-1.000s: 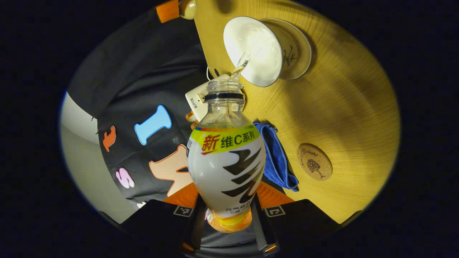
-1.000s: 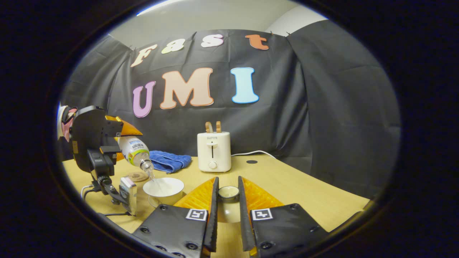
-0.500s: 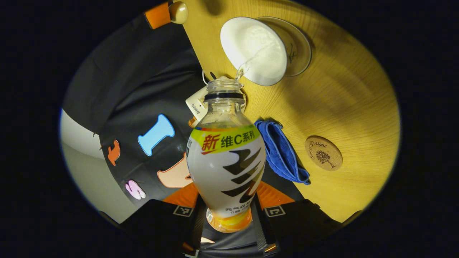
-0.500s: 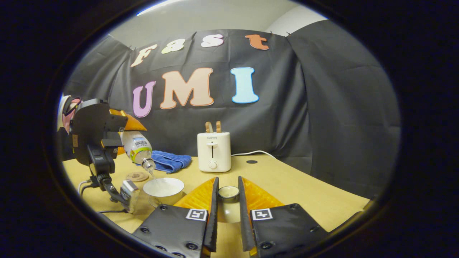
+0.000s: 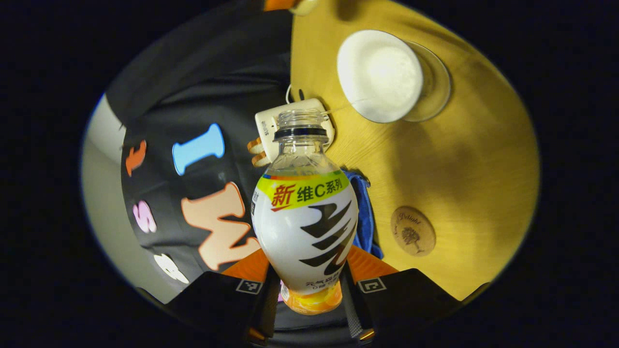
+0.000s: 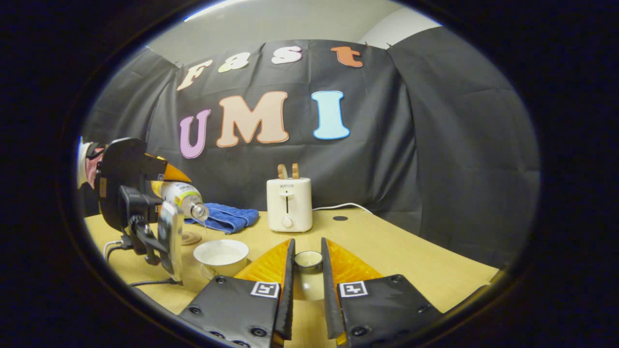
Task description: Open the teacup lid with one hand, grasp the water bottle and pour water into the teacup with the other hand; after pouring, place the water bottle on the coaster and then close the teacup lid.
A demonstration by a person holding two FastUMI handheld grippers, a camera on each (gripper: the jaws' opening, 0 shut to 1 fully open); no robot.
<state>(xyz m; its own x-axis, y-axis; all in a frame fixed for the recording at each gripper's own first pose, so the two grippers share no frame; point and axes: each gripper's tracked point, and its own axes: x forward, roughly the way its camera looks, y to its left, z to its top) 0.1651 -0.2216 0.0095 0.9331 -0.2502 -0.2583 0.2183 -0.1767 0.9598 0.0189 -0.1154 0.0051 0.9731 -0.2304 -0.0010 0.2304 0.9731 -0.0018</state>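
1. Bottle (image 5: 304, 212) is the centre of things: an uncapped water bottle with a printed sleeve, clamped low on its body between both fingers of the left gripper (image 5: 309, 295). In the right gripper view it hangs nearly level above the table (image 6: 387, 251), mouth toward the teacup (image 6: 221, 256).

2. Teacup stands open on its saucer (image 5: 435, 92), pale inside; the bottle mouth sits off to one side of its rim (image 5: 379, 75), not over it.

3. Lid (image 6: 308, 261) is pinched by its knob between the right gripper (image 6: 308, 270) fingers, held just above the table, beside the teacup.

4. Coaster (image 5: 412, 231), a round cork disc, lies bare on the table, near the blue cloth (image 6: 225, 216) and apart from the cup. A white toaster (image 6: 288, 204) stands farther back.

5. Risks, as I judge them:
   - The bottle is uncapped and tilted, so carrying it across before righting it could dribble onto the table or cloth.
   - The grip is low on a rounded body; a quick swing upright could let it pivot or slip.
   - Set down off-centre on the small coaster, it may tip.
   - The lid, held only by its knob, could twist and land skewed on the rim.
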